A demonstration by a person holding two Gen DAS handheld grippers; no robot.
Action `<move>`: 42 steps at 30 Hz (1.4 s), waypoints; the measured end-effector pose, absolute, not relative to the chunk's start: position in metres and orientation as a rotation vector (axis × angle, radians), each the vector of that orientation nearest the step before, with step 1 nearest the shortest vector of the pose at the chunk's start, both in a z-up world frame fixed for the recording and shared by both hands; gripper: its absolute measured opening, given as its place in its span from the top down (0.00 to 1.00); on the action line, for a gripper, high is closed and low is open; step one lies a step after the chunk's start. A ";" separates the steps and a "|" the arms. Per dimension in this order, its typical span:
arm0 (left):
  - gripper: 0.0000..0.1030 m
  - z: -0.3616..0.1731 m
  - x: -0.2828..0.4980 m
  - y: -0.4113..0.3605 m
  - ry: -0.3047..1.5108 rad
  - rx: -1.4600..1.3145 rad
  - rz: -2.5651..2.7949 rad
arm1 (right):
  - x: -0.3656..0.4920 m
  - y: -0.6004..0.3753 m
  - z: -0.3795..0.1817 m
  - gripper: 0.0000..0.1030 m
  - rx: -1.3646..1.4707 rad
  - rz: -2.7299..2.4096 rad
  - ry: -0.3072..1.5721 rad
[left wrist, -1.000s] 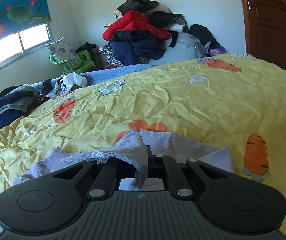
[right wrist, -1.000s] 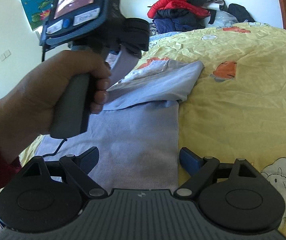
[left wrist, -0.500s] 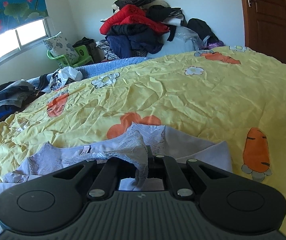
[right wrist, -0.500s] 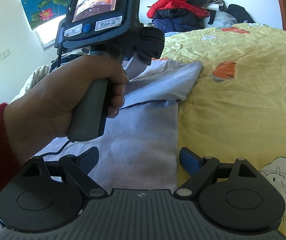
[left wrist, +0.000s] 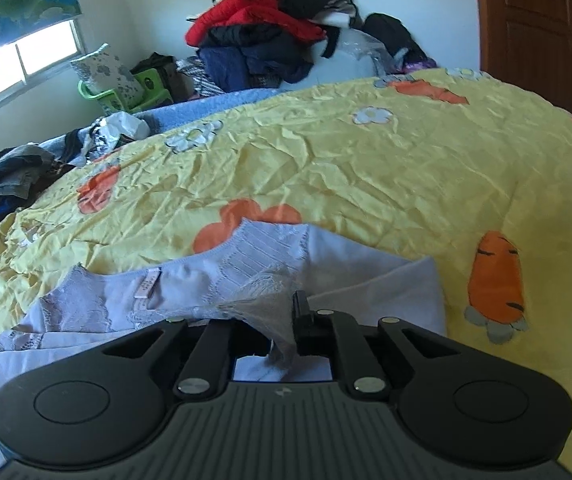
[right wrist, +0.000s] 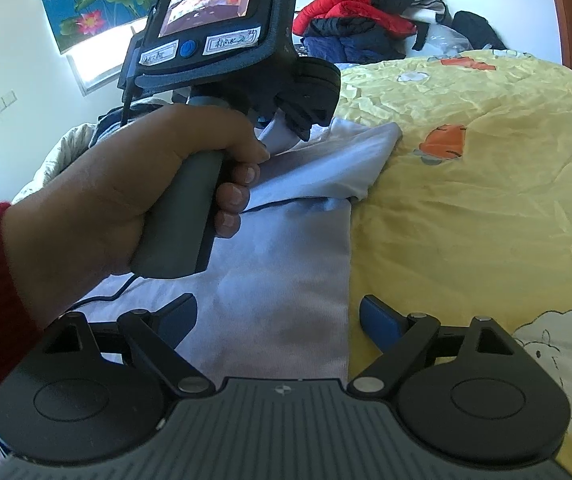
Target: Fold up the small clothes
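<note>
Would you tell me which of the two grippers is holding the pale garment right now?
The left gripper: it pinches the lacy edge of the lilac garment. The right gripper stands wide open with nothing clamped, the flat cloth lying between its blue pads.

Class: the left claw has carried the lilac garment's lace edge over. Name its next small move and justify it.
Probably release: the left claw pinches the lace edge, its jaws just easing apart, and the fold already lies on the lilac garment.
</note>
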State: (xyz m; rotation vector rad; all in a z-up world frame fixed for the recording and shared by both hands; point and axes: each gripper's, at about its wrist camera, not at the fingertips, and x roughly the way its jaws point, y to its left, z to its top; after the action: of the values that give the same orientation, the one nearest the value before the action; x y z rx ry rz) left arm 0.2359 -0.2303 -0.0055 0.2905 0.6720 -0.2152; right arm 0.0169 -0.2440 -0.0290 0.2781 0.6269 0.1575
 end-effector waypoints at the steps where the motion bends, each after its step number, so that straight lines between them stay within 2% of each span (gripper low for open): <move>1: 0.90 -0.005 0.235 -0.232 0.674 0.292 -0.224 | 0.017 -0.244 -0.029 0.13 0.277 0.156 0.627; 5: 0.88 -0.002 0.233 -0.236 0.677 0.282 -0.238 | 0.016 -0.244 -0.028 0.13 0.273 0.151 0.628; 6: 0.82 -0.002 0.233 -0.238 0.685 0.275 -0.245 | 0.015 -0.244 -0.028 0.13 0.272 0.151 0.629; 7: 0.69 -0.002 0.232 -0.239 0.692 0.266 -0.253 | 0.015 -0.244 -0.028 0.12 0.269 0.151 0.629; 8: 0.62 -0.001 0.231 -0.240 0.693 0.255 -0.262 | 0.015 -0.244 -0.027 0.12 0.267 0.150 0.629; 10: 0.31 0.003 0.225 -0.240 0.670 0.224 -0.289 | 0.014 -0.245 -0.027 0.12 0.264 0.148 0.630; 11: 0.27 0.006 0.221 -0.240 0.649 0.214 -0.304 | 0.013 -0.245 -0.026 0.12 0.262 0.146 0.629; 17: 0.26 0.031 0.211 -0.229 0.582 0.151 -0.371 | 0.012 -0.245 -0.025 0.12 0.252 0.135 0.628; 22: 0.26 0.045 0.218 -0.191 0.586 -0.002 -0.336 | 0.011 -0.240 -0.024 0.12 0.244 0.143 0.630; 32: 0.26 0.015 0.217 -0.148 0.621 0.004 -0.203 | 0.007 -0.232 -0.021 0.12 0.218 0.143 0.629; 37: 0.26 0.028 0.216 -0.174 0.673 -0.128 -0.412 | 0.008 -0.229 -0.023 0.11 0.216 0.143 0.640; 42: 0.26 0.043 0.186 -0.218 0.699 -0.093 -0.691 | 0.006 -0.229 -0.022 0.11 0.212 0.140 0.643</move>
State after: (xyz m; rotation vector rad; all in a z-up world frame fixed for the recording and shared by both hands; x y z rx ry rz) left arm 0.1860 -0.2176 0.0434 -0.0926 0.6992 -0.6912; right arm 0.0062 -0.2286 -0.0225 0.2121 0.6434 0.1405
